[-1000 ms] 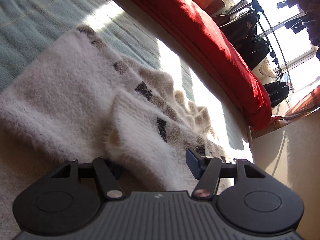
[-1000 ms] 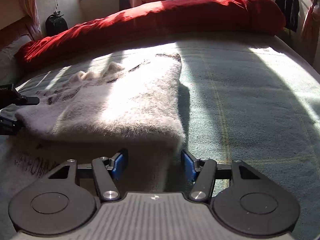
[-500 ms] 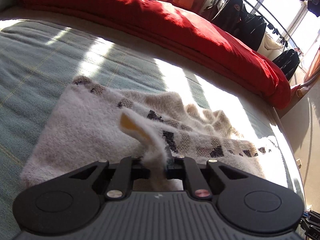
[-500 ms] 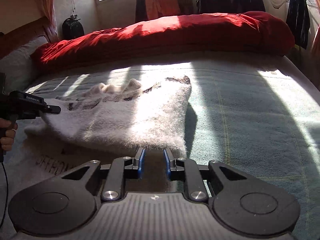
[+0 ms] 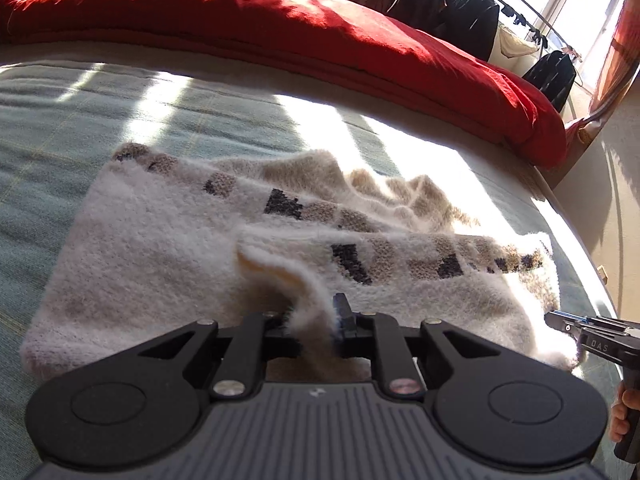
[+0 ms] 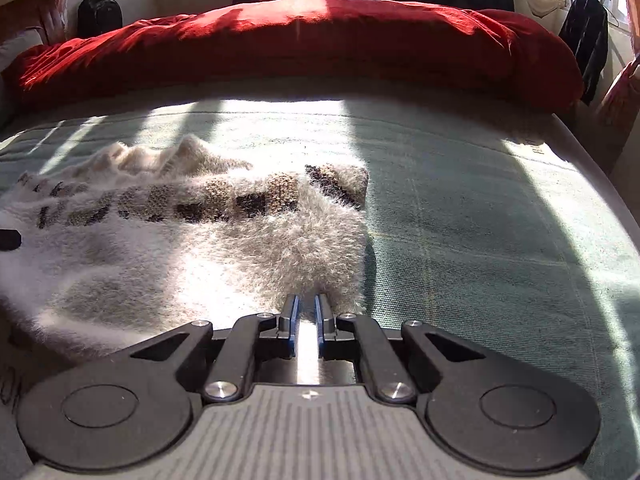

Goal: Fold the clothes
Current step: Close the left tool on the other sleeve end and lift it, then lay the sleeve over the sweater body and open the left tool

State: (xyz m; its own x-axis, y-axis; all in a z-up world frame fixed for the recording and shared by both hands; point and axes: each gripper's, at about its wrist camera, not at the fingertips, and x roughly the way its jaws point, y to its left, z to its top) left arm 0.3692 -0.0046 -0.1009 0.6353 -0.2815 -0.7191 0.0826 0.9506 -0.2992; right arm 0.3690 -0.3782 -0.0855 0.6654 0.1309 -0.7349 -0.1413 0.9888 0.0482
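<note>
**Both grippers pinch the near hem of a fuzzy sweater on the bed**

The left gripper (image 5: 316, 322) has its jaws drawn close together on a raised flap of the sweater (image 5: 168, 248). The white knit rises between the fingers and curls over just ahead of them, showing a paler inner face. The rest of the sweater lies flat ahead of the tool, spreading to both sides, with a band of brown and black blocks running across it further out. Beyond that band the knit bunches into loose beige folds.

The right gripper (image 6: 306, 322) has its jaws nearly together, with only a narrow gap between the blue pads. The fuzzy edge of the sweater (image 6: 168, 264) sits right at the fingertips and appears caught between them, at the garment's near right corner. From this tool the sweater stretches ahead and to the left; the patterned band crosses it further out.

In the left wrist view the right gripper (image 5: 560, 318) shows at the far right edge, its tip at the sweater's corner, with part of a hand (image 5: 620, 416) on its grip below. In the right wrist view a dark tip of the left gripper (image 6: 10, 239) shows at the left edge, on the knit.

The sweater rests on a pale green blanket (image 6: 480, 220), which extends ahead and to the right of the right gripper, crossed by sun and shadow. A red duvet (image 6: 300, 40) lies rolled along the far side of the bed, well beyond both tools. Dark clothes (image 5: 452, 4) hang behind it by the window.
</note>
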